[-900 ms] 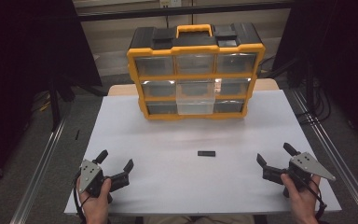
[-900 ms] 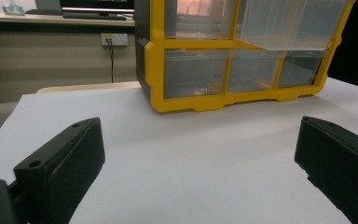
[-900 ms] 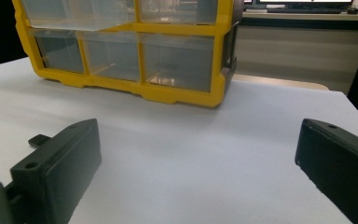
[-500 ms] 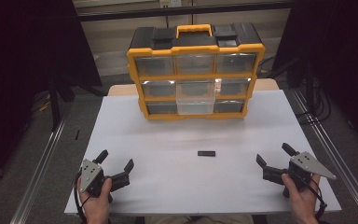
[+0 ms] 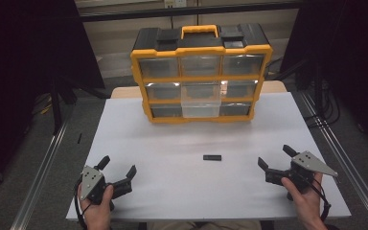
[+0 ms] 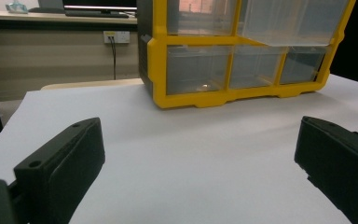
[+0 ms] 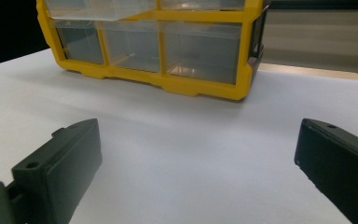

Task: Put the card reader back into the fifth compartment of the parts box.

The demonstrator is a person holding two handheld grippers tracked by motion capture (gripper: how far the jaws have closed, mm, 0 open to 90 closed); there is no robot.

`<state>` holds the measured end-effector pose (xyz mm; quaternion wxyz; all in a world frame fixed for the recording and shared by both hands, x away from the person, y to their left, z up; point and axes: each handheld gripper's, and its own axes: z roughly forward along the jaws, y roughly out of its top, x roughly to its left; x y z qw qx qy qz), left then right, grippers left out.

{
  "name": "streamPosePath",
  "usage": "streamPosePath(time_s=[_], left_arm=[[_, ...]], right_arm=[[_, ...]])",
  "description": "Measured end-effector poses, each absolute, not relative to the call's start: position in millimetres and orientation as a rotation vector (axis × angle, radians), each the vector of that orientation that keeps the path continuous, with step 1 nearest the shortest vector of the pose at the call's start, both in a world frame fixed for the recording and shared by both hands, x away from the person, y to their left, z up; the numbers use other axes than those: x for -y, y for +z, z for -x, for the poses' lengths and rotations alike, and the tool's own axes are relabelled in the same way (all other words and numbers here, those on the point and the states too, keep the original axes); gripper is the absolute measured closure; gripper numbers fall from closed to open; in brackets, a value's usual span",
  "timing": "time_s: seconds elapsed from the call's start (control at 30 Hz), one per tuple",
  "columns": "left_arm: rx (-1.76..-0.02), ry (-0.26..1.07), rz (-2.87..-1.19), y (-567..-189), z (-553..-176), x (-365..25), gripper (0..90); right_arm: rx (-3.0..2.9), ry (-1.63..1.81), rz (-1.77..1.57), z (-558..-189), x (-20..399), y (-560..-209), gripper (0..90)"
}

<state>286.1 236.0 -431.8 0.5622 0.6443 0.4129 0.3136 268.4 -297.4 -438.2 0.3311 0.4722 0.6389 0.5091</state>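
On the table (image 5: 172,143), near edge: both grippers resting.
Left gripper (image 5: 119,168): jaws apart, empty.
Right gripper (image 5: 276,157): jaws apart, empty.
Between them: small black piece (image 5: 212,157).
Behind: yellow drawer organizer (image 5: 200,72).

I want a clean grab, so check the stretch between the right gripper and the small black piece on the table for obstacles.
Nothing visible stands between them: only bare white table separates the open right gripper from the small black piece.

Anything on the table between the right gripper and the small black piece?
No. In the high view, only bare white table separates the open right gripper from the small black piece.
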Motion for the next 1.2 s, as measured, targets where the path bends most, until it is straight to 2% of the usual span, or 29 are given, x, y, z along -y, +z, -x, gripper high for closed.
streamPosePath(time_s=[0.4, 0.63, 1.2], left_arm=[[-0.962, 0.727, -1.537, -432, -287, -234, 1.8], [-0.964, 0.725, -1.531, -432, -287, -234, 1.8], [-0.958, 0.719, -1.529, -432, -290, -233, 1.8]], right_arm=[[-1.775, 1.367, -1.204, -278, 282, -428, 1.8], [-1.855, 1.406, -1.195, -293, 276, -411, 2.7], [-2.058, 1.350, -1.179, -317, 257, -407, 3.2]])
